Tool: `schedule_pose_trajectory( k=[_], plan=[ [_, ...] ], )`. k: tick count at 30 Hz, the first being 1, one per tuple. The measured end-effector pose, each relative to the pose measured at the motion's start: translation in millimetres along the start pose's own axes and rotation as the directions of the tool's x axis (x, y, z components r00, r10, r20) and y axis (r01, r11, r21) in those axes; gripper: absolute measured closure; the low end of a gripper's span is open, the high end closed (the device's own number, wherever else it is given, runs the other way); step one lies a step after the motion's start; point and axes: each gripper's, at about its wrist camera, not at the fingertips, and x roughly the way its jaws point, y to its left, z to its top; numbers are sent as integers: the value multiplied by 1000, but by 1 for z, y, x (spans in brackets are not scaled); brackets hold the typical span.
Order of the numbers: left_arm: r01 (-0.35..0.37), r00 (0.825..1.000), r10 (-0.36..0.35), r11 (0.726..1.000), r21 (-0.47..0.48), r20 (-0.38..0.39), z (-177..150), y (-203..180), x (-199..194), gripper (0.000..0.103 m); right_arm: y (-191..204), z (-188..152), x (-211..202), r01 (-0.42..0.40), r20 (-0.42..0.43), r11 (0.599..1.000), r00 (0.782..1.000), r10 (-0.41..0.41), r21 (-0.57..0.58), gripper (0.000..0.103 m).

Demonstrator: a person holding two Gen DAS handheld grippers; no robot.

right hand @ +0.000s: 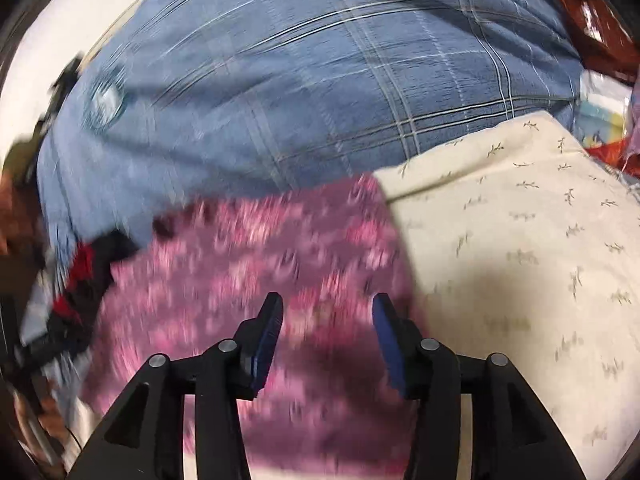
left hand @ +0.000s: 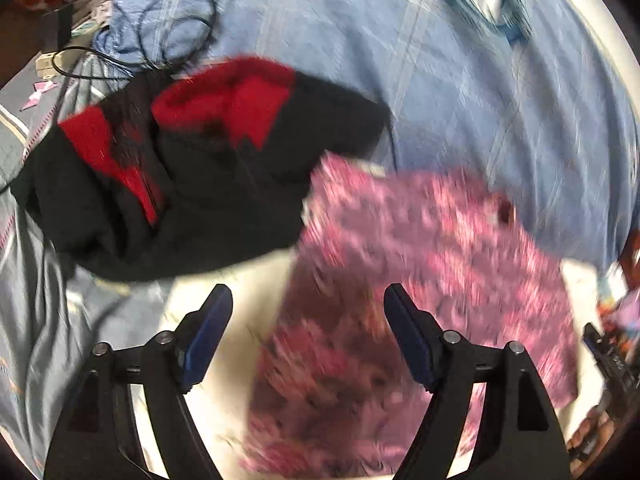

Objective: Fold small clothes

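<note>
- Left tongs [left hand: 308,296]: jaws spread wide, nothing between the pads; they hang above the near-left edge of the pink cloth [left hand: 420,264].
- Right tongs [right hand: 327,304]: jaws apart, narrower gap than the left, nothing gripped; pink cloth [right hand: 256,280] lies directly under them.
- Pink cloth: floral print, spread flat as a roughly rectangular piece, image blurred. It rests partly on the cream sheet [right hand: 520,260], partly on the blue blanket [right hand: 300,80].
- Cream sheet: small sprig pattern, to the right of the pink cloth in the right wrist view; also shows pale under the left tongs [left hand: 240,280].
- Black-and-red garment [left hand: 180,168]: lies rumpled, just beside the pink cloth's far-left corner; whether the two overlap there I cannot tell. Seen at the left edge in the right wrist view [right hand: 80,276].
- Blue blanket [left hand: 440,80]: checked with pale lines, fills the far part of both views.
- Cable [left hand: 176,28]: black, looped on the blanket beyond the garment.
- Far left corner: small clutter, too blurred to identify.
</note>
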Motion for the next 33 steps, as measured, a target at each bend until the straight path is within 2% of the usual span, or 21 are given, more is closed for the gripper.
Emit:
schedule_pose_trajectory(
  k=[2, 5, 8, 11, 12, 14, 15, 17, 19, 20, 21, 22, 24, 27, 30, 32, 33],
  plan=[
    [-10, 1000, 10, 1000, -12, -16, 21, 6, 15, 25, -8, 21, 15, -3, -20, 999, 1000, 4, 46, 52],
    [-37, 994, 34, 999, -24, -102, 47, 10, 53, 25, -16, 46, 39, 20, -19, 996, 1000, -18, 93, 52],
    [-28, 985, 35, 999, 46, -168, 56, -5, 86, 25, -25, 60, 65, 19, -50, 990, 999, -12, 143, 52],
    [-35, 977, 58, 993, 114, -204, 56, -21, 109, 25, -27, 68, 95, 65, -103, 986, 993, -49, 155, 51],
    [-53, 976, 79, 990, 133, -204, 56, -26, 115, 24, -27, 70, 102, 72, -117, 986, 992, -55, 148, 51],
    [-76, 980, 104, 984, 160, -172, 58, -32, 117, 24, -19, 72, 114, 33, -138, 995, 990, -20, 94, 85],
    [-92, 983, 115, 982, 162, -140, 59, -34, 116, 24, -14, 75, 110, 27, -106, 998, 994, -20, 56, 93],
    [-145, 981, 164, 975, 167, -106, 60, -35, 120, 24, -17, 76, 99, 16, -26, 998, 1000, -14, 63, 96],
    [-245, 957, 275, 938, 246, -92, 55, -47, 132, 24, -28, 74, 113, 86, -95, 994, 992, -80, 68, 95],
    [-269, 951, 299, 924, 272, -75, 53, -52, 132, 24, -34, 71, 120, 123, -139, 990, 984, -112, 71, 93],
    [-285, 947, 316, 911, 298, -62, 51, -58, 127, 25, -37, 68, 121, 125, -154, 988, 982, -110, 86, 90],
    [-272, 950, 305, 913, 303, -66, 50, -59, 121, 28, -39, 69, 113, 110, -134, 989, 986, -96, 102, 85],
    [-198, 973, 222, 943, 268, -60, 48, -59, 96, 29, -36, 68, 92, 116, -74, 988, 991, -109, 97, 83],
    [-86, 995, 97, 966, 246, -32, 41, -63, 60, 29, -16, 57, 59, -12, -19, 1000, 1000, 12, 22, 83],
    [18, 997, 2, 963, 271, -72, 26, -72, 45, 29, 2, 34, 39, -71, -8, 996, 997, 71, -61, 82],
    [42, 992, -5, 954, 298, -122, 14, -82, 54, 29, 4, 16, 41, -91, -42, 994, 995, 88, -67, 78],
    [32, 988, 17, 950, 311, -151, 5, -84, 63, 29, 3, 3, 49, -68, -77, 995, 995, 62, -74, 77]
  ],
)
